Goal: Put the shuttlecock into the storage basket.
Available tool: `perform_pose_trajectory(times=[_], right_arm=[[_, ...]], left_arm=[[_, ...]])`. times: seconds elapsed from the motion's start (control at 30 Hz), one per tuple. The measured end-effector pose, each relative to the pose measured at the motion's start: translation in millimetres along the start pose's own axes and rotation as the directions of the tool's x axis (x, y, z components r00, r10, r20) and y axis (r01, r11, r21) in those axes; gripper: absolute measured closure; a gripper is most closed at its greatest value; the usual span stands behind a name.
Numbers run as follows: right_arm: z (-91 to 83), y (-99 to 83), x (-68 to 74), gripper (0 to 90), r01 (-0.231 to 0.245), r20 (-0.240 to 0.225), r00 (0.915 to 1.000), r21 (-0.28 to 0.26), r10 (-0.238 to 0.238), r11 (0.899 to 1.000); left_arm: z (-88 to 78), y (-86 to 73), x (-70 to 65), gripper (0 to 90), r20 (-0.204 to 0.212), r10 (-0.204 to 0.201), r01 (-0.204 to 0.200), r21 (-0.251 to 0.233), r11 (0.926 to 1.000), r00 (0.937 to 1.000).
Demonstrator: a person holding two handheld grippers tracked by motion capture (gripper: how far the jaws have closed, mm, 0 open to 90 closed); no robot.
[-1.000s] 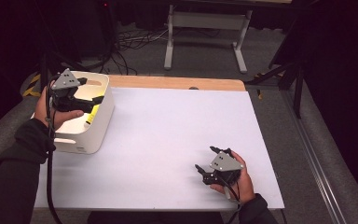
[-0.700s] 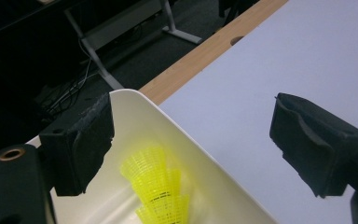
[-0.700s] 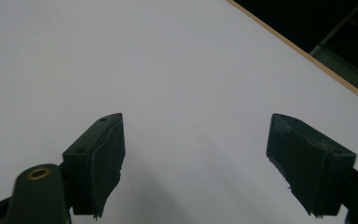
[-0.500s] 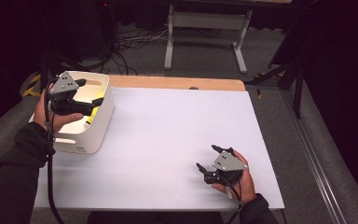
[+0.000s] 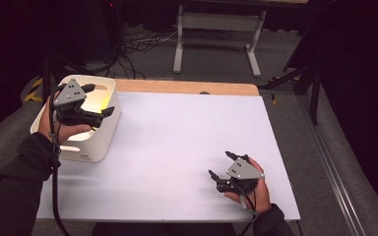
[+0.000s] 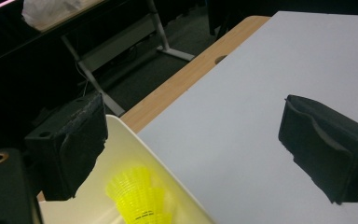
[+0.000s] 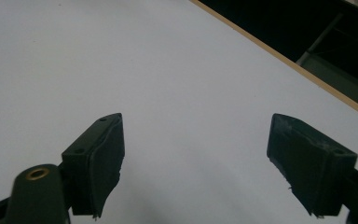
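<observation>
Slightly shifted since the earlier frame, the left gripper now hangs over the open top of the white bin, and its jaws have just been opening further, with nothing between them. From the left gripper view, the two black jaws stand wide apart, one above the bin's rim, the other over the white table. A yellow shuttlecock lies inside the bin, against its near wall, below the gripper and untouched. The bin sits at the table's left edge, close to the wooden strip along the far side. Well away from the bin, near the table's front right corner, the right gripper rests low with its jaws spread and empty, unmoved.
</observation>
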State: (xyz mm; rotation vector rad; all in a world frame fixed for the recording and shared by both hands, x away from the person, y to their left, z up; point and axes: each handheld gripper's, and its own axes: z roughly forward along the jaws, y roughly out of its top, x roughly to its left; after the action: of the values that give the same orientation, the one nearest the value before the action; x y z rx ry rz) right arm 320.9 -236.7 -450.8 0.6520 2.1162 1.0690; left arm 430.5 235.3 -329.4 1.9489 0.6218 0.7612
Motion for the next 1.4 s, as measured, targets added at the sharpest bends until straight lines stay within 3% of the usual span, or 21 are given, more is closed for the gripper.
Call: perform_pose_trajectory(times=[0.9,1.4], right_arm=[[0.1,0.4,0.0,19.0,-0.005,-0.001,1.0000,-0.002,0.005,1.000],[1.1,0.6,1.4,19.0,0.002,-0.004,1.0000,0.006,-0.002,1.000]], left_arm=[[-0.3,1.5,-25.9,9.3,0.035,0.060,-0.059,-0.040,0.9974,0.9976],[-1.5,-2.2,-34.7,8.5,0.071,0.070,-0.066,-0.058,0.9962,0.9951]])
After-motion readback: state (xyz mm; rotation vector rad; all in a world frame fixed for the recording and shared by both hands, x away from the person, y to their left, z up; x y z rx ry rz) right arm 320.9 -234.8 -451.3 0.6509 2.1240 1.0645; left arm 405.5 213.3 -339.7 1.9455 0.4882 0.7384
